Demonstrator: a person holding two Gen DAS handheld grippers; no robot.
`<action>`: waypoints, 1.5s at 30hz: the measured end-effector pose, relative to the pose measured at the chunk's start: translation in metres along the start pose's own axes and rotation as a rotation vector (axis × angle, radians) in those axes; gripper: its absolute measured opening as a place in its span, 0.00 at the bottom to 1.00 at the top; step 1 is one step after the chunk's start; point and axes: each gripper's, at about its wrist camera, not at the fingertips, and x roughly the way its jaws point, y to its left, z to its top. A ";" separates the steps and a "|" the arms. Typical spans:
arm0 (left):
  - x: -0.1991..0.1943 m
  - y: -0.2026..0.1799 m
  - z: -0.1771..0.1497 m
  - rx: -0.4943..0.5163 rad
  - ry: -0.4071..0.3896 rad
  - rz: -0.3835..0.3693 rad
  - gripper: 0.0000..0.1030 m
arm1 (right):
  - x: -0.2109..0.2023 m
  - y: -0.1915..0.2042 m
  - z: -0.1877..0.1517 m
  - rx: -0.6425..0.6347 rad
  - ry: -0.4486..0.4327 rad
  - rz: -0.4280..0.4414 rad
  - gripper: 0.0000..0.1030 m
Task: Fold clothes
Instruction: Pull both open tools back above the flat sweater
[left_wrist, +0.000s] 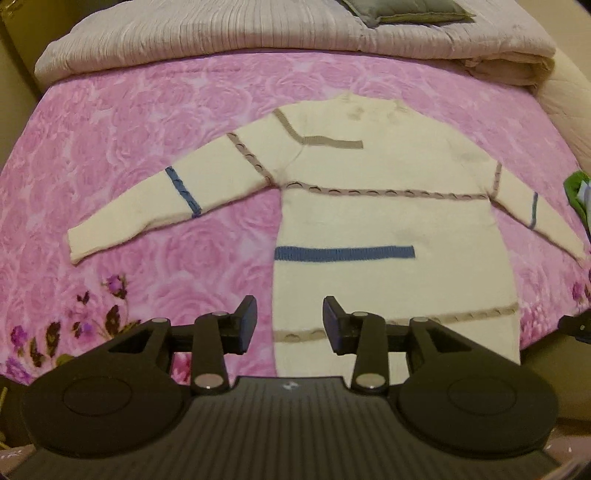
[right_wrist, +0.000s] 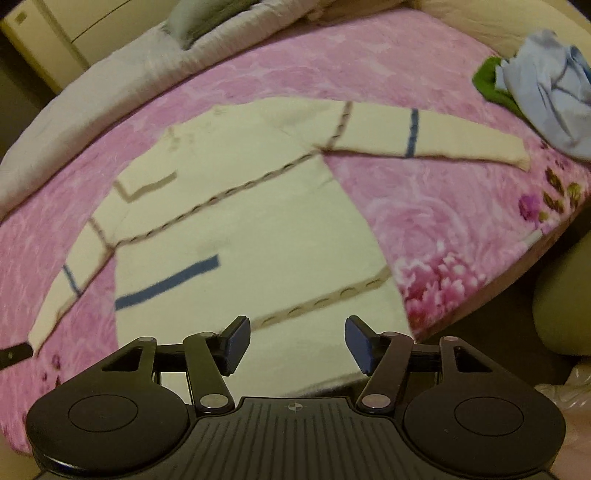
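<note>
A cream knitted sweater (left_wrist: 369, 221) with blue and tan stripes lies flat on the pink bedspread, both sleeves spread out to the sides. In the right wrist view the same sweater (right_wrist: 258, 221) runs diagonally, hem nearest the camera. My left gripper (left_wrist: 290, 325) hangs above the hem's left corner, jaws open, nothing between them. Above the hem's right part is my right gripper (right_wrist: 297, 341), open wider and also empty. Neither gripper touches the cloth.
The pink rose-patterned bedspread (left_wrist: 129, 129) covers the bed. A folded beige quilt (left_wrist: 258, 33) and a grey pillow (left_wrist: 402, 11) lie at the head. A pile of light blue and green clothes (right_wrist: 546, 92) sits near the right sleeve. The bed edge drops off at the right (right_wrist: 535, 258).
</note>
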 end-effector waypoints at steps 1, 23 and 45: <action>-0.005 -0.001 -0.003 0.001 -0.001 -0.001 0.34 | -0.002 0.003 -0.001 -0.012 0.004 0.004 0.59; -0.084 -0.133 -0.092 -0.126 -0.075 0.051 0.35 | -0.073 -0.063 -0.010 -0.283 0.006 0.053 0.66; -0.138 -0.195 -0.157 -0.214 -0.109 0.166 0.38 | -0.112 -0.118 -0.039 -0.483 0.007 0.159 0.66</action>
